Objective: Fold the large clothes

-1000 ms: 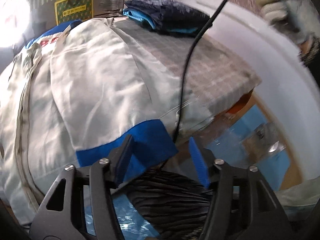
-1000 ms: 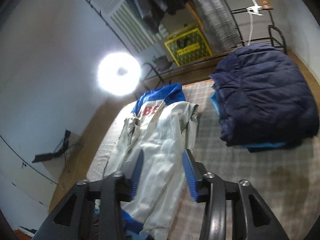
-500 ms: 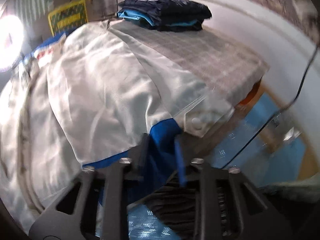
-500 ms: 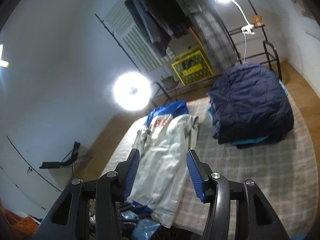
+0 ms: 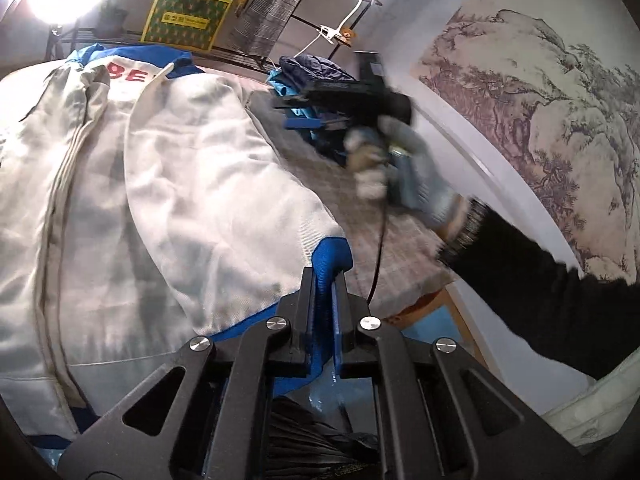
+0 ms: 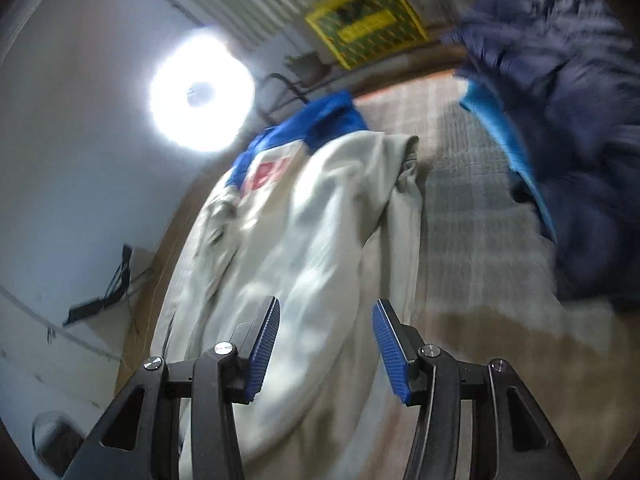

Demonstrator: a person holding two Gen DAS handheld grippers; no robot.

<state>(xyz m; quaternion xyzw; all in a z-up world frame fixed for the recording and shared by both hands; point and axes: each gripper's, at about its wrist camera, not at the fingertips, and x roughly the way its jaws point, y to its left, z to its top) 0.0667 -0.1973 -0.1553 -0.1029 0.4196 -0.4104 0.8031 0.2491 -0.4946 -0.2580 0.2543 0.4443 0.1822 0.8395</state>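
Clamping the blue cuff point(image 5: 329, 258) of the white jacket point(image 5: 172, 200), the left gripper point(image 5: 323, 304) has its jaws pressed together on the fabric, having just closed on it, and the cuff rises in a fold between the pads. The jacket lies spread along the left side of the bed point(image 5: 384, 232), on a checked cover, its blue collar point(image 5: 132, 54) with red lettering toward the far edge and the cuffed sleeve reaching to the near edge. In the left wrist view the right gripper point(image 5: 308, 114) shows over the middle of the bed, held by a gloved hand point(image 5: 400, 176) with a dark sleeve, a black cable hanging from it. From its own camera the right gripper point(image 6: 325, 344) has its jaws standing apart with nothing between them, above the white jacket point(image 6: 304, 240); the picture is blurred. A folded dark blue padded coat point(image 6: 560, 112) lies at the far right corner of the bed point(image 6: 472, 240), well apart from the jacket.
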